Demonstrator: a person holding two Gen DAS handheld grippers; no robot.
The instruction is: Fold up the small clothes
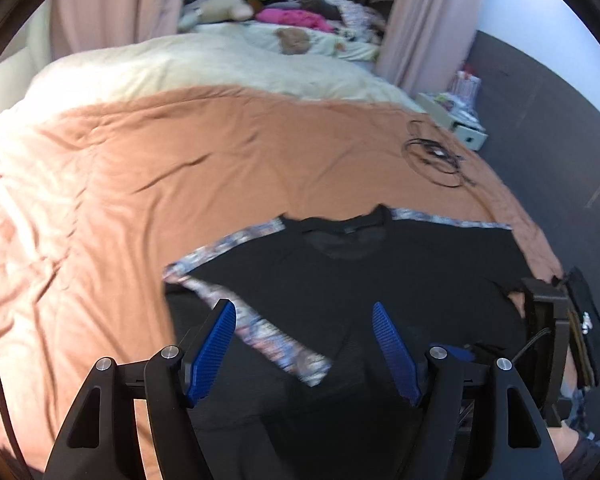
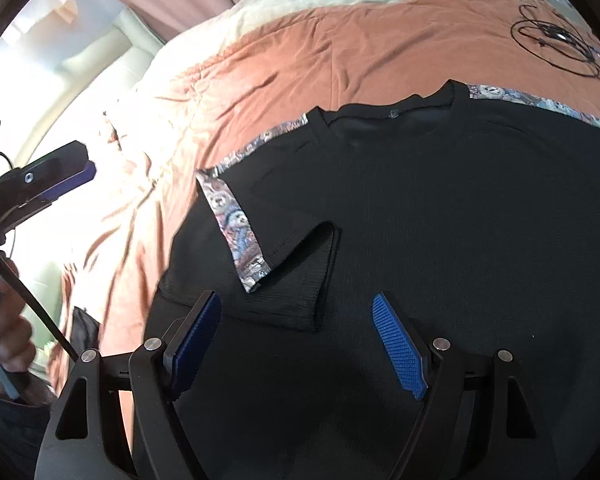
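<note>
A black knit T-shirt (image 2: pixel 440 200) with patterned blue-grey sleeve trim (image 2: pixel 236 220) lies flat on the bed's orange quilted cover (image 1: pixel 180 168), neckline toward the far side. One sleeve is folded inward across the body. The left gripper (image 1: pixel 304 344) and the right gripper (image 2: pixel 300 340) both hover above the shirt, blue ribbed fingers (image 2: pixel 400 348) spread wide, nothing between them. A coiled black cable (image 1: pixel 436 156) rests farther back on the cover.

Black shirt (image 2: pixel 440 208), patterned trim (image 2: pixel 236 220), orange bedspread (image 1: pixel 180 160)
</note>
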